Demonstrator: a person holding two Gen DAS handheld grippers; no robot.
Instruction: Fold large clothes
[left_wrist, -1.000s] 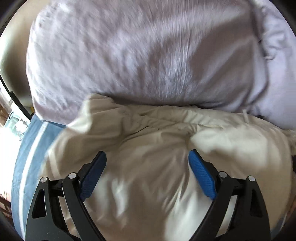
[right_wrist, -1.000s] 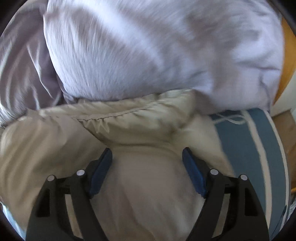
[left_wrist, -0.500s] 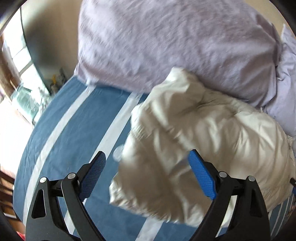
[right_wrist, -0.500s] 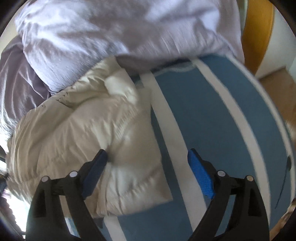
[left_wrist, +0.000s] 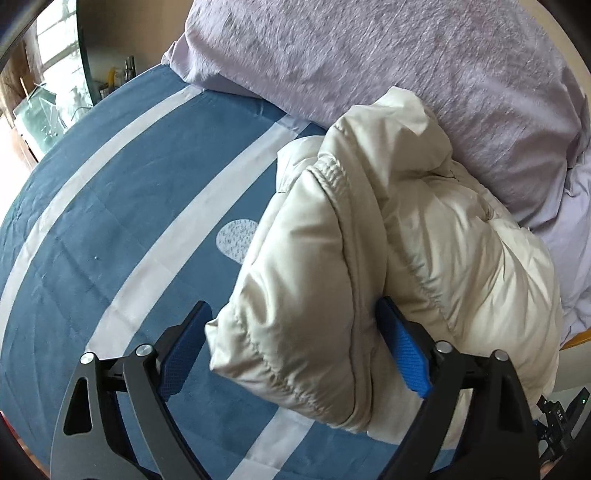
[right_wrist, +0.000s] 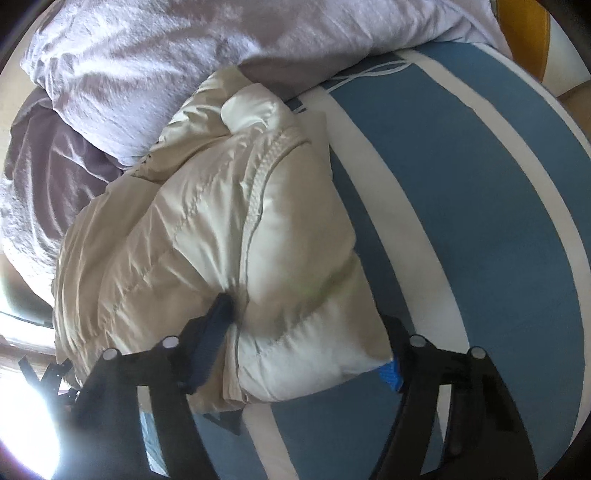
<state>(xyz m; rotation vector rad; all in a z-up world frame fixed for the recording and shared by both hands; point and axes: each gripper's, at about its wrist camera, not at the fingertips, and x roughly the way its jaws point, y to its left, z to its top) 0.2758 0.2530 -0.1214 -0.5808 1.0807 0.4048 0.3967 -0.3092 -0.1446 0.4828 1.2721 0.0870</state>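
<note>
The cream puffer jacket (left_wrist: 388, 236) lies bundled into a thick, roughly folded block on the blue bedsheet with white stripes (left_wrist: 122, 206), its far end pushed up against the lilac pillow (left_wrist: 369, 55) and its near end bulging toward both cameras. The step in hand looks like squaring up or setting down the folded bundle, and doing it well probably means treating the padding as springy: press the layers flat before letting go, keep the two ends level so the top layer does not slide off the lower one, and seat the block squarely on the sheet rather than half against the pillow, where it could tip or unroll. Relative to the jacket, the left gripper (left_wrist: 295, 354) sits at its near end with the jaws spread wide; the rounded padded fold fills the gap between them, the right pad (left_wrist: 404, 354) lies against the fabric while the left pad (left_wrist: 184, 350) stands clear over the sheet, so nothing is pinched. The right gripper (right_wrist: 303, 350) straddles the other near corner of the jacket (right_wrist: 229, 229), also wide apart; one finger (right_wrist: 212, 343) is pressed into a crease of the padding, the other is mostly hidden behind the corner, and it appears to cradle rather than clamp.
</note>
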